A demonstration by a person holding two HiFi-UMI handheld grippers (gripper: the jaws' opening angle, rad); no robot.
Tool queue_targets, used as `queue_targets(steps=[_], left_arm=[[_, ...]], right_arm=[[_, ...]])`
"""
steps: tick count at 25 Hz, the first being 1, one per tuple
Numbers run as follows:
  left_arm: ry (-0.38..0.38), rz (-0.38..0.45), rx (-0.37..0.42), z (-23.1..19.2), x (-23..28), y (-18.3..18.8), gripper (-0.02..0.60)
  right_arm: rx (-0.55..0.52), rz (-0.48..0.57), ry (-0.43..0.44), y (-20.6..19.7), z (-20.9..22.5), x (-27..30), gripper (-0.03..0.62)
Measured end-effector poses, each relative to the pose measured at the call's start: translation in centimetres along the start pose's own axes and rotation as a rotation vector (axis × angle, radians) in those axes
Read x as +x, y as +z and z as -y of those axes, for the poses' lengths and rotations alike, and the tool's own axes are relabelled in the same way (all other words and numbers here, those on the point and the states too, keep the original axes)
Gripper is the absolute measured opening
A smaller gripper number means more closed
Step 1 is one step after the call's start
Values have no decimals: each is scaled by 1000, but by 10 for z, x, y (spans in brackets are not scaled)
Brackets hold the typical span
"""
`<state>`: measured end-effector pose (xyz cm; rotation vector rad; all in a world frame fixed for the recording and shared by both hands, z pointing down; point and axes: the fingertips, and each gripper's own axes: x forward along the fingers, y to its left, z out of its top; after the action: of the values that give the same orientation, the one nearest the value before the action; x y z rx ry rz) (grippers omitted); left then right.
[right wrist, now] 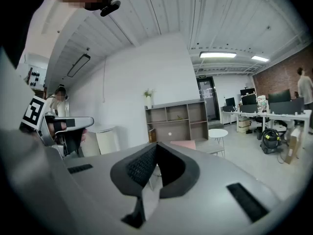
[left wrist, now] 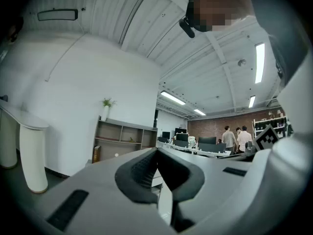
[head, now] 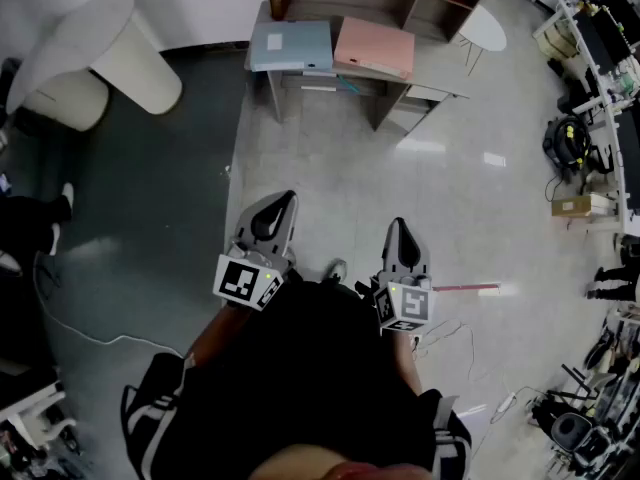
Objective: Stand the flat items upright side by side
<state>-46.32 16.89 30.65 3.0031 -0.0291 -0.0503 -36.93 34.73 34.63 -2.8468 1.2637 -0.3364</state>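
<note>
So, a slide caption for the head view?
Left tool and right tool, both shut and empty, face a blue folder and pink folder lying flat.

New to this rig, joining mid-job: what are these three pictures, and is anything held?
No robot here: a person holds a two-jaw gripper in each hand. The head view looks down from their head at the left gripper and right gripper. The other two pictures come from a camera on each gripper, looking along its jaws. Both pairs of jaws are shut and empty. Ahead, on a desk, a blue folder and a pink folder lie flat, side by side.
</note>
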Motion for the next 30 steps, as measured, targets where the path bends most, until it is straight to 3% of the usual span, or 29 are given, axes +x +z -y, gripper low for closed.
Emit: queue_targets(steps=[9, 14, 16, 18, 19, 20, 30], left_arm=[[-1, -3, -1, 3, 2, 1, 20], [0, 10, 7, 3, 1, 7, 20], [8, 14, -10, 2, 1, 6, 26], [-4, -2, -15, 0, 2, -1, 89], [-14, -15, -17, 0, 2, -5, 165], [-21, -28, -21, 0, 3, -7, 198], [-18, -44, -32, -18, -5, -9, 198]], right_arm=[[9, 2, 14, 2, 0, -2, 20], [8, 63, 3, 12, 1, -5, 21], [10, 64, -9, 11, 4, -4, 60], [17, 37, -11, 5, 5, -2, 158], [21, 24, -6, 3, 4, -1, 172], [23, 15, -1, 2, 4, -1, 173], [32, -5, 0, -2, -12, 8, 173]])
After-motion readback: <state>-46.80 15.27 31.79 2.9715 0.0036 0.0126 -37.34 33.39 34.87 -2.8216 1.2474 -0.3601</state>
